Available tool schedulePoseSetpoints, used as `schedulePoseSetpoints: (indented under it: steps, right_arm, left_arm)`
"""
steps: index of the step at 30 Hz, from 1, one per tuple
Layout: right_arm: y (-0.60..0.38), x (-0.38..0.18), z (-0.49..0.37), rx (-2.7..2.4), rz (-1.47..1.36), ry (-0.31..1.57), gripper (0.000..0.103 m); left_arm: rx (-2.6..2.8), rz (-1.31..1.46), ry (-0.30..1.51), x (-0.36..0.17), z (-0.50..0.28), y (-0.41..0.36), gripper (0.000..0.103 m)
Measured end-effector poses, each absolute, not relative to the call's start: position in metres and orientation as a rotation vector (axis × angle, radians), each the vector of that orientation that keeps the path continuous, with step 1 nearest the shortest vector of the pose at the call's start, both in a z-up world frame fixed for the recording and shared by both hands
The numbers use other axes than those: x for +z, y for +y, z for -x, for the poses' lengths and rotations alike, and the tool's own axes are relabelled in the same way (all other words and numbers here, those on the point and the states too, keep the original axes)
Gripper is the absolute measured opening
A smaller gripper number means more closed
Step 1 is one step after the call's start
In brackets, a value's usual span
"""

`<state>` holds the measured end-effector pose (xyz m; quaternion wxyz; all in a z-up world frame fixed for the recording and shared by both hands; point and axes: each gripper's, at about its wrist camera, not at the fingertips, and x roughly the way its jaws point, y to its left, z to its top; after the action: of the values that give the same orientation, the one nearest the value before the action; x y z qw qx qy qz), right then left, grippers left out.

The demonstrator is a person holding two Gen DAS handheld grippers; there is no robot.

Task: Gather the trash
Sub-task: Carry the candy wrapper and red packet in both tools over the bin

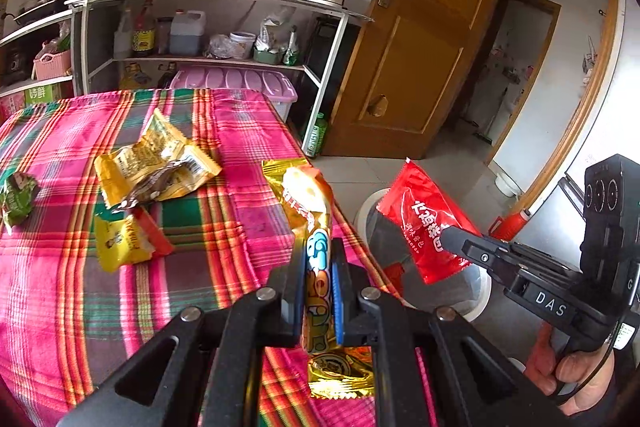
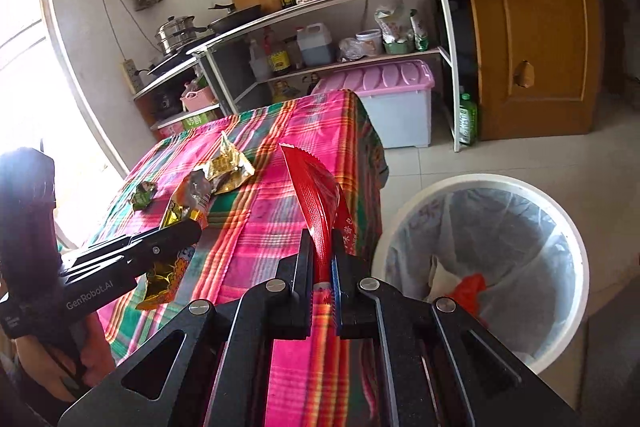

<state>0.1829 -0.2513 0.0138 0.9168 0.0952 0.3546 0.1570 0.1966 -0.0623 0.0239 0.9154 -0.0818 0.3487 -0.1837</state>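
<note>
My left gripper (image 1: 318, 255) is shut on a gold and orange snack wrapper (image 1: 310, 203), held above the table's right edge; it also shows in the right wrist view (image 2: 176, 223). My right gripper (image 2: 322, 247) is shut on a red wrapper (image 2: 316, 195), held beside the table over the floor; it shows in the left wrist view (image 1: 428, 223). A white trash bin (image 2: 568, 227) with a clear liner stands on the floor at the right, holding some trash. On the plaid tablecloth (image 1: 240, 131) lie a crumpled yellow wrapper (image 1: 156, 163), a small yellow packet (image 1: 124, 239) and a green wrapper (image 1: 16, 199).
A white shelf unit (image 1: 208, 27) with bottles, pots and a kettle stands behind the table. A pink-lidded storage box (image 2: 396, 99) sits under it. A wooden door (image 1: 432, 39) stands open at the right, with tiled floor (image 2: 480, 155) around the bin.
</note>
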Motion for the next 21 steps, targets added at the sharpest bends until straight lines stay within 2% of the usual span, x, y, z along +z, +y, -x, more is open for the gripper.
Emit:
schedulePoseSetpoints:
  steps: [21]
  right_arm:
    - [-0.337, -0.012, -0.180, 0.148, -0.285, 0.772, 0.007]
  left_arm:
    - [-0.547, 0.114, 0.806, 0.002, -0.227, -0.162, 0.012]
